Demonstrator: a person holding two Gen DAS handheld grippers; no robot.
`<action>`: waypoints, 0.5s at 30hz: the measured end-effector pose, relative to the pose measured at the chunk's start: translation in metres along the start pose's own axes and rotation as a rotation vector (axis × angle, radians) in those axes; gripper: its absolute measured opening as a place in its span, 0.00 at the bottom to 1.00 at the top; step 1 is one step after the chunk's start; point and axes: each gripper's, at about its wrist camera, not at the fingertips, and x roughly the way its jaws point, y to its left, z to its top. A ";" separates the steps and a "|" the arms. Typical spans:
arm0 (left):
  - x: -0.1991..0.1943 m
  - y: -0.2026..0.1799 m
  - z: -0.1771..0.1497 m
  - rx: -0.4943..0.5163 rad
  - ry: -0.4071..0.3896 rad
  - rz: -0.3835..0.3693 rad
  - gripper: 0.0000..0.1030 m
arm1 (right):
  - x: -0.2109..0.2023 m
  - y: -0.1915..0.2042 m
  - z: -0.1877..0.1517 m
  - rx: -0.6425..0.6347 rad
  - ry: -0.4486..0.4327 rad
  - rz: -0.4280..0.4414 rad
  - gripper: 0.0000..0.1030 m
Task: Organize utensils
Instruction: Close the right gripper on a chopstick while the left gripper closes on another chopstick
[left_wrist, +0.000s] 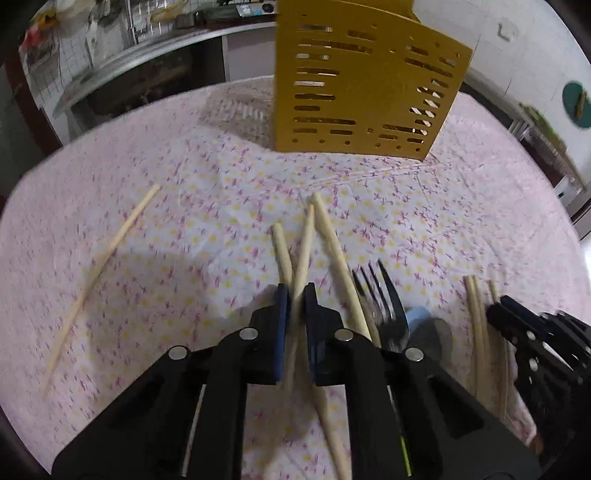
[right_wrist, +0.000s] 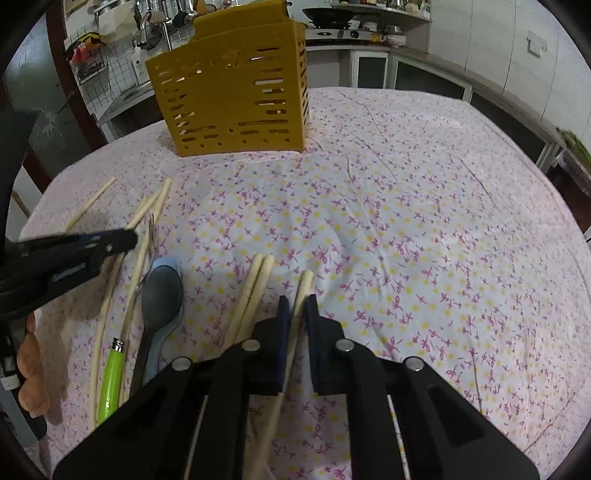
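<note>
A table covered by a pale cloth with small pink flowers and yellow dots (right_wrist: 388, 206) carries everything. At its far side stands a yellow slotted utensil holder (right_wrist: 236, 99), upright on the cloth. Nearer lie loose wooden chopsticks: one alone (left_wrist: 103, 266), a crossed few (left_wrist: 325, 236) and a pair side by side (right_wrist: 255, 291), along with a black fork (left_wrist: 384, 299), a grey-blue spoon (right_wrist: 162, 291) and a green-handled utensil (right_wrist: 110, 376).
</note>
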 end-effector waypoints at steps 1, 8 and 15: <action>-0.002 0.004 -0.002 -0.017 0.000 -0.012 0.06 | 0.000 -0.002 0.001 0.005 0.003 0.014 0.07; -0.015 0.031 -0.018 -0.115 -0.020 -0.062 0.05 | -0.002 -0.007 0.002 -0.013 -0.004 0.054 0.06; -0.032 0.045 -0.034 -0.142 -0.051 -0.103 0.05 | -0.009 -0.012 0.002 -0.009 -0.023 0.083 0.06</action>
